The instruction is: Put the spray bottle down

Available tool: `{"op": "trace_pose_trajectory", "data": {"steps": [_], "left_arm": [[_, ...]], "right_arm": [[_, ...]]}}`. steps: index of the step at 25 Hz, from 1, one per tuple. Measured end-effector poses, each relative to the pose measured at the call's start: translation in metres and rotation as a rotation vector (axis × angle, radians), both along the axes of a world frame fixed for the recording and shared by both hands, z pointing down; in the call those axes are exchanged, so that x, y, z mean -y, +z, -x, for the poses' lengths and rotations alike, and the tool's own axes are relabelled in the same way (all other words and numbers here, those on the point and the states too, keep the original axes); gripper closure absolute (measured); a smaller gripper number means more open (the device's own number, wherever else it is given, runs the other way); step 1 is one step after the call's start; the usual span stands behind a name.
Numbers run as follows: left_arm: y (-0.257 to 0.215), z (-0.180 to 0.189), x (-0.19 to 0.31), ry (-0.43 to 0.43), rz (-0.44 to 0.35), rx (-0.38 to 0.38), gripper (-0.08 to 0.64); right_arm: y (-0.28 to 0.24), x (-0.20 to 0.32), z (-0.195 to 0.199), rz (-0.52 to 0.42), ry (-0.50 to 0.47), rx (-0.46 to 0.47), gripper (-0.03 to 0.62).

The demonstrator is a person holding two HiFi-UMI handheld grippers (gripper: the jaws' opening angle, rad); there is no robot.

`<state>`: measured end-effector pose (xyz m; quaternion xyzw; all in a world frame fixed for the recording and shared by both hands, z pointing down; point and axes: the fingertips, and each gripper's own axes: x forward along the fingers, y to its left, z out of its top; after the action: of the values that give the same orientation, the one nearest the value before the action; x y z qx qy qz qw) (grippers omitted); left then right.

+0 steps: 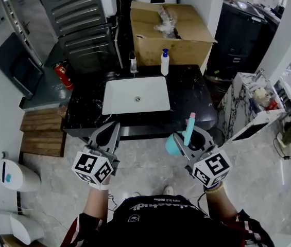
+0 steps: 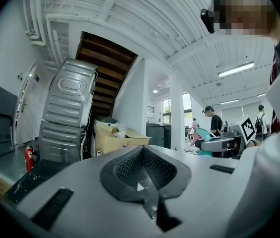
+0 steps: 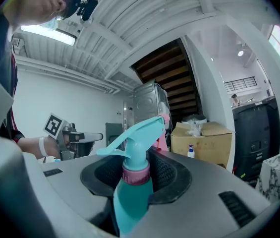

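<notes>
- A person stands on a pale floor in front of a black counter (image 1: 186, 99) with a white sink (image 1: 136, 94) set into it, holding a gripper in each hand.
- The right gripper (image 1: 189, 138), at lower right of centre in the head view, is clenched on a teal spray bottle (image 1: 186, 133). The right gripper view shows its dark pads pressing the bottle just below a pink collar.
- The left gripper (image 1: 110, 127), at lower left of centre, has its jaws together with nothing between them.
- The bottle is in the air over the floor, just short of the counter's front edge and not resting on anything.
- In the head view the bottle's long axis runs from its round teal body, low and nearer the person, up the frame to a pink tip that points toward the counter.
- In the right gripper view the bottle rises almost straight up the frame, with the trigger to the left and the nozzle to the right. Whether it is fully upright or leaning forward cannot be told.
- The counter's bare right part lies straight up the frame from the right gripper, which is the nearer of the two to it, so setting the bottle down likely calls for a reach forward.
- A cardboard box (image 1: 171, 30) and a small white bottle (image 1: 164, 62) stand at the back of the counter, well apart from the grippers.
</notes>
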<state>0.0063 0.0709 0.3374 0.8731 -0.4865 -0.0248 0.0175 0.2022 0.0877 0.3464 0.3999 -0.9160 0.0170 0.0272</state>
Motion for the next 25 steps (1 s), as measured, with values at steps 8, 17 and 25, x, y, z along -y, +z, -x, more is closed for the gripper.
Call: {"op": "trace_pose_trajectory", "data": {"steps": [8, 17, 25], "left_arm": [[-0.002, -0.051, 0.015, 0.01, -0.012, 0.018, 0.545], [-0.005, -0.082, 0.031, -0.002, -0.015, 0.038, 0.545], [0.01, -0.057, 0.067, -0.035, 0.001, 0.038, 0.545]], "right_arm": [[0.002, 0.011, -0.038, -0.025, -0.073, 0.0, 0.431], [0.008, 0.035, -0.074, -0.015, -0.092, 0.04, 0.431], [0.018, 0.08, -0.065, 0.007, -0.057, 0.055, 0.431]]}}
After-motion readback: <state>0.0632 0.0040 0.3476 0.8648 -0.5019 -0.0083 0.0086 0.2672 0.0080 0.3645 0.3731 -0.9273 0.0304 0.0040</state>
